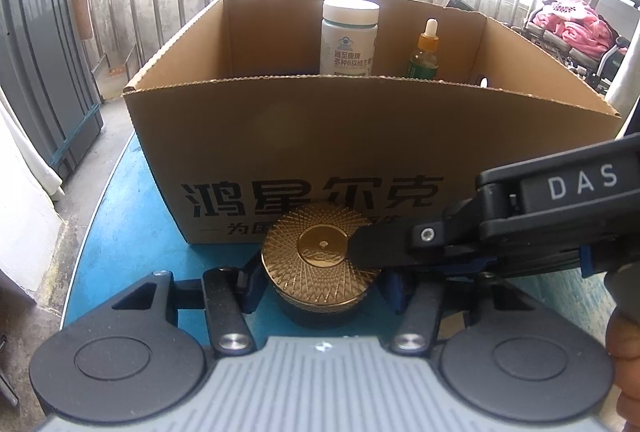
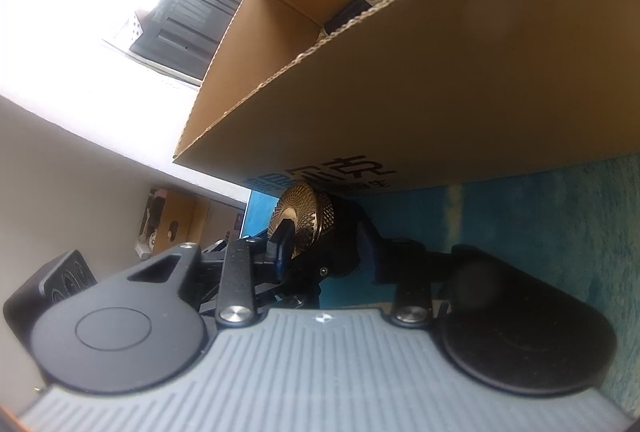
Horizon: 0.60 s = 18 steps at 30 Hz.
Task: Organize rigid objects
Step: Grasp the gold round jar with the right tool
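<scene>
The jar (image 1: 320,272) with the gold lid (image 1: 316,252) stands on the blue table (image 1: 132,232), touching the front of the cardboard box (image 1: 360,136). The left gripper (image 1: 320,296) clamps its dark body, while the right gripper (image 2: 324,244) pinches lid and base top to bottom. Risk: 2 opposed grips may twist the lid loose, or the jar may strike the box wall on lifting

Your box's (image 1: 360,136) front wall hides the bottoms of the white bottle (image 1: 350,36) and dropper bottle (image 1: 424,52); the jar's (image 1: 320,272) base sits behind your hand-held gripper (image 1: 320,296).
</scene>
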Tool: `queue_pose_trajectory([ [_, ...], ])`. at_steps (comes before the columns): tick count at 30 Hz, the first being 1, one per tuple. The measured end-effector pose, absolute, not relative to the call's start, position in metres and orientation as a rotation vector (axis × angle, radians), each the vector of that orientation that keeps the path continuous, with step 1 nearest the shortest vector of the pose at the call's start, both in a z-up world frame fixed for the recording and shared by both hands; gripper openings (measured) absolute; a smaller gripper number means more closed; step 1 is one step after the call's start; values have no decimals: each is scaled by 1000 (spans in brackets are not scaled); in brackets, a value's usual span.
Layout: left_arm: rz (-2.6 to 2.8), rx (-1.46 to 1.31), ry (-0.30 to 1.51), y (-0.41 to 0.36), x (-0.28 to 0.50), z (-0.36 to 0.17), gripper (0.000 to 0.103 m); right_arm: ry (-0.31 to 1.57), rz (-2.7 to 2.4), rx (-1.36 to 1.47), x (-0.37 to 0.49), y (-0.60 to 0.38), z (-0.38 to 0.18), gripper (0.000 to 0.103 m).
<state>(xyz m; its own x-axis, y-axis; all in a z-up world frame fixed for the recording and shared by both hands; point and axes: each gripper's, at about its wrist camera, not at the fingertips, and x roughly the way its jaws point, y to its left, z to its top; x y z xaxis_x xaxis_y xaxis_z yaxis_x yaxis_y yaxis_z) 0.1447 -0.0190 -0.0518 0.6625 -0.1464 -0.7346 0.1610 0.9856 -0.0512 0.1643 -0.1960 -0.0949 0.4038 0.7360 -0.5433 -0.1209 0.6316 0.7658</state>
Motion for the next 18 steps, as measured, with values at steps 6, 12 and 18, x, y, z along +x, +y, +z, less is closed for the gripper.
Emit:
queue_pose_trajectory([
  [6, -176, 14, 816, -20, 134, -48, 57, 1011, 609, 709, 156, -195, -88, 33],
  [12, -190, 29, 757, -22, 109, -27, 57, 956, 636, 685, 131, -198, -59, 32],
  [18, -202, 59, 656, -31, 87, 14, 57, 839, 652, 655, 107, -217, -12, 32],
])
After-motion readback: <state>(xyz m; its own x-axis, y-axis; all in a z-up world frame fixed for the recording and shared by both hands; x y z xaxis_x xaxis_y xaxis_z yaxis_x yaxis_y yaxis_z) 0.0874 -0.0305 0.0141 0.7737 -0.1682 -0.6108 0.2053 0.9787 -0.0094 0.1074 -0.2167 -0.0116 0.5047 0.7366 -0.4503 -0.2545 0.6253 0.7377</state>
